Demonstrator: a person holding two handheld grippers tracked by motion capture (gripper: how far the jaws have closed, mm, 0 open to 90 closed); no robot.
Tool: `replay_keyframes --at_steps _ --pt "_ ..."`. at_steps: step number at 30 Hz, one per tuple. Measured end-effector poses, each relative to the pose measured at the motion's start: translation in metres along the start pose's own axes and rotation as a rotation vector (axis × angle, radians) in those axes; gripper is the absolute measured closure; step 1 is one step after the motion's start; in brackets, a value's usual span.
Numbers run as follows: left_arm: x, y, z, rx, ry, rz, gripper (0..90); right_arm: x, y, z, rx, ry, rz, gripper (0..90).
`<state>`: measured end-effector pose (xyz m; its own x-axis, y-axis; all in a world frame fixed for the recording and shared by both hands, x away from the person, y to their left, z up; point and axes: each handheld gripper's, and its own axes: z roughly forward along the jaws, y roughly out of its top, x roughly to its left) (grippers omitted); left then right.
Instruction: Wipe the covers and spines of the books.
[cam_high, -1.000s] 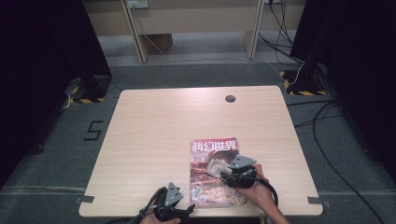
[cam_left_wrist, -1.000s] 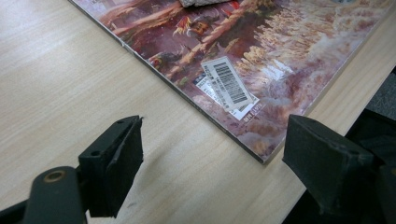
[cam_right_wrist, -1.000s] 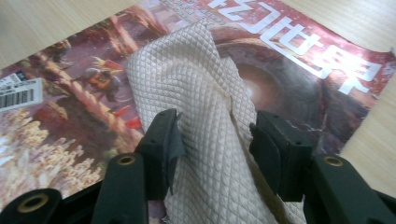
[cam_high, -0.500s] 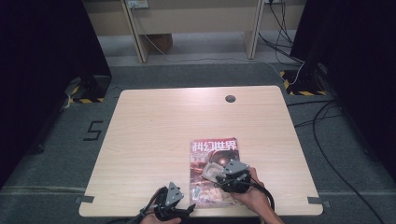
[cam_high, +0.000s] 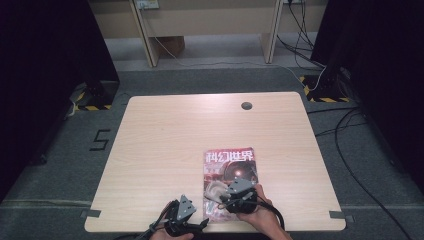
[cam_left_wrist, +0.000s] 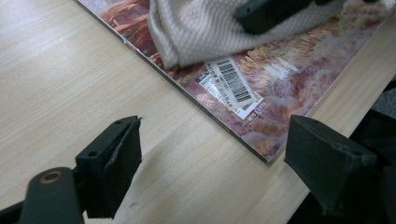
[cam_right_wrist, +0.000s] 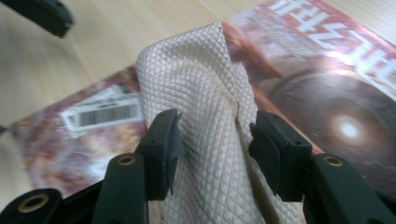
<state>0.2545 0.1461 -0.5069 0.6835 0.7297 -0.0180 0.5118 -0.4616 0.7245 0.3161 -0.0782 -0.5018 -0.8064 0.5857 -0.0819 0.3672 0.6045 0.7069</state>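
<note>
On magazine (cam_right_wrist: 327, 70), cream cloth (cam_right_wrist: 205, 93) gripped by right tool (cam_right_wrist: 210, 140), no containers.

1. From the high view you are looking forward and down from above your side of the table (cam_high: 165, 140), taking in its whole top from some way off.
2. The left gripper view is looking low and close across the magazine (cam_left_wrist: 280, 84), at its near corner.
3. The right gripper view is looking along its jaws, very close to the cloth (cam_right_wrist: 205, 107).
4. All three are sharing the magazine and cloth.
</note>
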Motion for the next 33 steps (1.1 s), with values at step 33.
replay_keyframes --at_steps 33 --pt "0.003 -0.008 -0.020 -0.012 0.017 -0.018 16.7 0.030 0.002 0.000 -0.001 0.116 -0.031 50.4"
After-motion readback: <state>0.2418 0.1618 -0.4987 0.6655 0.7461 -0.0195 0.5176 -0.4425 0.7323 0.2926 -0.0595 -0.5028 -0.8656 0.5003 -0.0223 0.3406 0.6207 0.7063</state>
